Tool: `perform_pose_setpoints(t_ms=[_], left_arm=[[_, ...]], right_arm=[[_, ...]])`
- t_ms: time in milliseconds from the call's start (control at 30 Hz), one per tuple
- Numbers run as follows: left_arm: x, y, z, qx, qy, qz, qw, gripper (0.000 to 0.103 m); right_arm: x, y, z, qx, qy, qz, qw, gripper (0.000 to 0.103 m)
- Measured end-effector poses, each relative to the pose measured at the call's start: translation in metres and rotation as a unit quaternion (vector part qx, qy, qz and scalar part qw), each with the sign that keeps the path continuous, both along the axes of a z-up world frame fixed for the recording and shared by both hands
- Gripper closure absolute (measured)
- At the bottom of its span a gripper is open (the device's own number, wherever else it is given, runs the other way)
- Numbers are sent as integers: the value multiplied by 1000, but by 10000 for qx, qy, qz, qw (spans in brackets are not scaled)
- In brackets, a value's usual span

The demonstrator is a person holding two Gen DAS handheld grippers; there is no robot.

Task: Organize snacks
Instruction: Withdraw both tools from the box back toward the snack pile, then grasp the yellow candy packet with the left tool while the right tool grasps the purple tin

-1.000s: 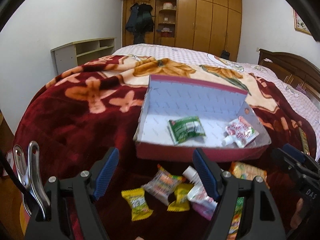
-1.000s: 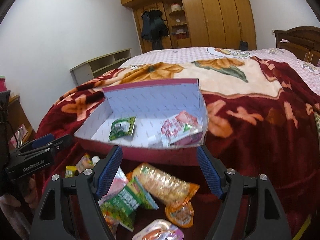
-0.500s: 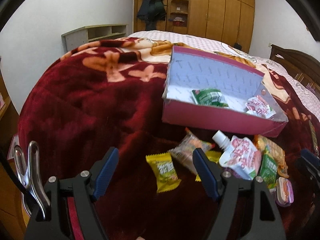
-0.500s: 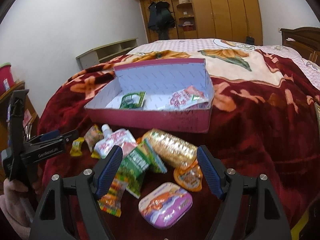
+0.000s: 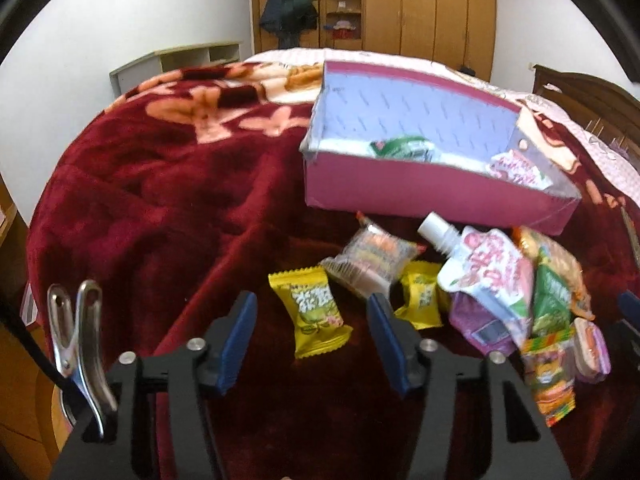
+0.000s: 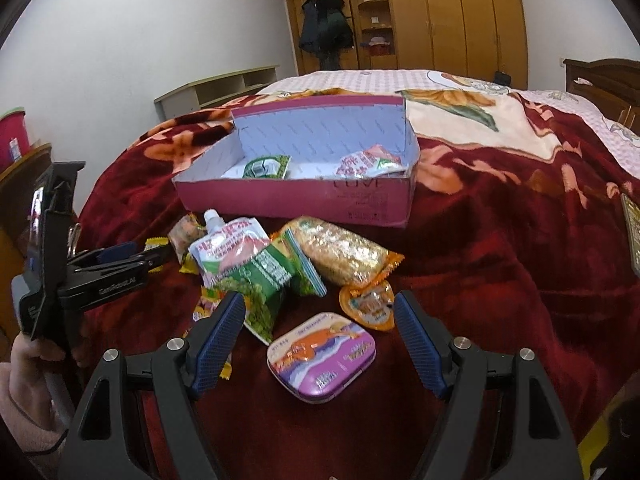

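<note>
A pink box (image 5: 420,196) (image 6: 304,200) stands open on the bed with a green packet (image 6: 266,167) and a pink-white pouch (image 6: 366,164) inside. In front of it lies a heap of snacks: a spouted pouch (image 5: 486,276) (image 6: 228,246), a green packet (image 6: 260,284), a golden bar (image 6: 340,252), an orange jelly cup (image 6: 370,304), a purple tub (image 6: 322,356). My left gripper (image 5: 312,334) is open and empty, over a yellow candy (image 5: 314,316). My right gripper (image 6: 320,340) is open and empty, around the purple tub's near side.
The red floral blanket (image 5: 160,184) covers the bed. A second yellow candy (image 5: 420,300) and a clear cracker packet (image 5: 368,258) lie beside the pouch. A wardrobe (image 6: 440,16) and a low shelf (image 6: 216,90) stand behind. A headboard (image 6: 600,80) is at right.
Both grippers have pulled back from the box and dropped toward the snack heap. The left gripper now frames the yellow candy; the right one frames the purple tub.
</note>
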State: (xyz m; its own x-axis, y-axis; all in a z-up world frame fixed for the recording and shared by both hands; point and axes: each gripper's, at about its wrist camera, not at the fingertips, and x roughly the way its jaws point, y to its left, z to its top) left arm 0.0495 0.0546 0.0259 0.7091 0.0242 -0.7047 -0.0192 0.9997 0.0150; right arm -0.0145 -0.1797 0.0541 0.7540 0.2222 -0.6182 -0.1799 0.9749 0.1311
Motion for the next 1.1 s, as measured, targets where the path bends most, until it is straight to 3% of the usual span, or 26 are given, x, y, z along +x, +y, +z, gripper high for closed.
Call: perform_pose_setpoints(t_ms=[533, 1100], left_arm=[[14, 10, -15, -110, 79, 128, 9998, 47], [15, 16, -18, -341, 55, 70, 9994, 50]], right_arm=[[-5, -15, -26, 269, 394, 55, 9988, 25], [8, 13, -40, -130, 492, 134, 9986, 25]])
